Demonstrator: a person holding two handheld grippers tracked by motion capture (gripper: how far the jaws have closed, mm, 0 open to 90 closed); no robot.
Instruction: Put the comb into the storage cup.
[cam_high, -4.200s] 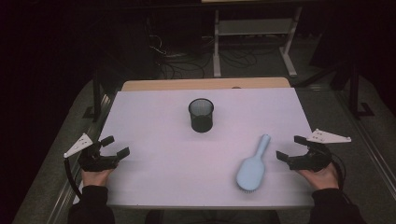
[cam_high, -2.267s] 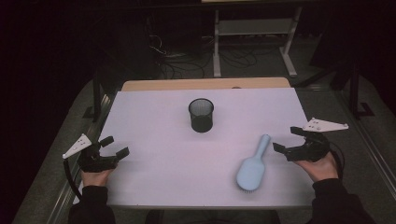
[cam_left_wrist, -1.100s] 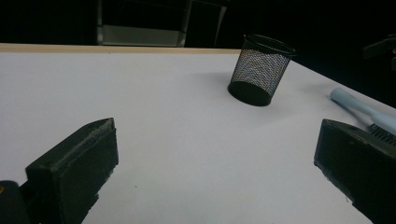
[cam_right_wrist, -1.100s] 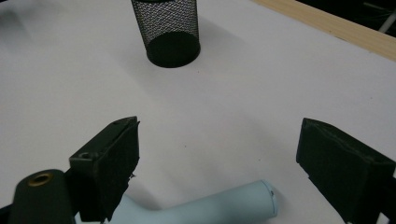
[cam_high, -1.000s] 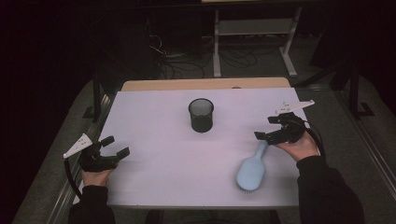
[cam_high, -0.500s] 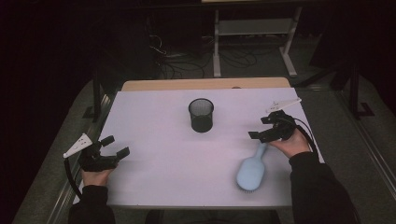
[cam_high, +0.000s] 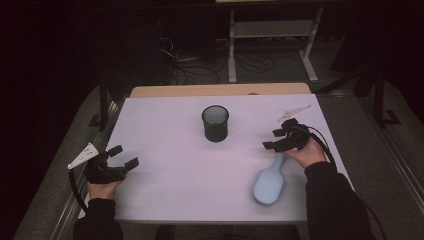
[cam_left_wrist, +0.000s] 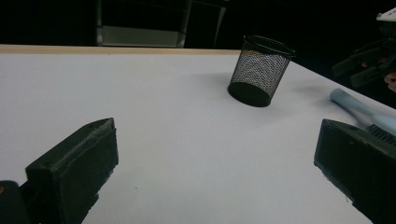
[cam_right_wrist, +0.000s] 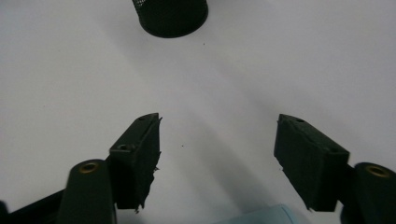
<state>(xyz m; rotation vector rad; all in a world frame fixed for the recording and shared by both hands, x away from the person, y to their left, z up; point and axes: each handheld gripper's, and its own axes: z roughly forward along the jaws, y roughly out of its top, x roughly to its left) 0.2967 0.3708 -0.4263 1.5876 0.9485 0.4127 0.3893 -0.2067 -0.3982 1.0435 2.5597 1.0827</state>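
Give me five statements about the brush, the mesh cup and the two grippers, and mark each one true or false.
1. The mesh cup stands upright on the table. True.
2. The light blue brush lies inside the cup. False: it lies flat on the table, apart from the cup, nearer the person's right side.
3. The right gripper is at the handle end of the brush, jaws apart. True: its jaws have just been closing, with the handle tip at the bottom edge between them in the right gripper view, not yet pressed.
4. The left gripper holds the cup. False: it is open and holds nothing, well short of the cup.
5. The cup is white plastic. False: it is black wire mesh.
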